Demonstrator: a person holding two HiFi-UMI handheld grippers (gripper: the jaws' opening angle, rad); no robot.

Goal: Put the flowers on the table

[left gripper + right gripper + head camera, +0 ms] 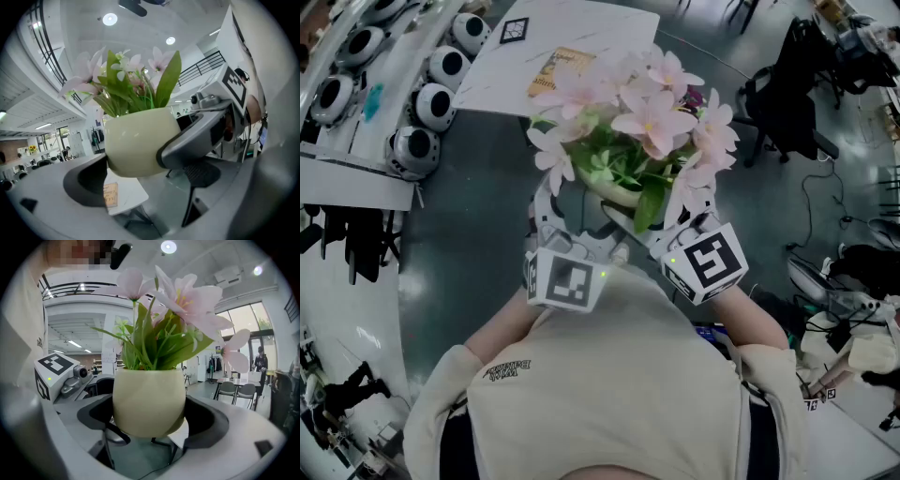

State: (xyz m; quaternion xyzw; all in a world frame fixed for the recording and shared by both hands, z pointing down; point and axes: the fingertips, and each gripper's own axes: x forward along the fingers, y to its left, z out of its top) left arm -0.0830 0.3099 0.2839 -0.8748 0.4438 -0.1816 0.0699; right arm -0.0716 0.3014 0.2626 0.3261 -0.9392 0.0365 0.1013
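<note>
The flowers (645, 117), in a cream pot (149, 399), are held in the air above the grey floor (459, 253), on the near side of the white table (600, 37). In the right gripper view, the pot is seen clamped between the wide-set jaws of the right gripper (152, 417). In the left gripper view, the left gripper (143, 183) is shown spread wide, with only its left jaw touching the pot.

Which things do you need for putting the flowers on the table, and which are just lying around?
Needed: flowers, flower pot, left gripper, right gripper, table.
Just lying about: card on the table, round black-and-white things, chair.
</note>
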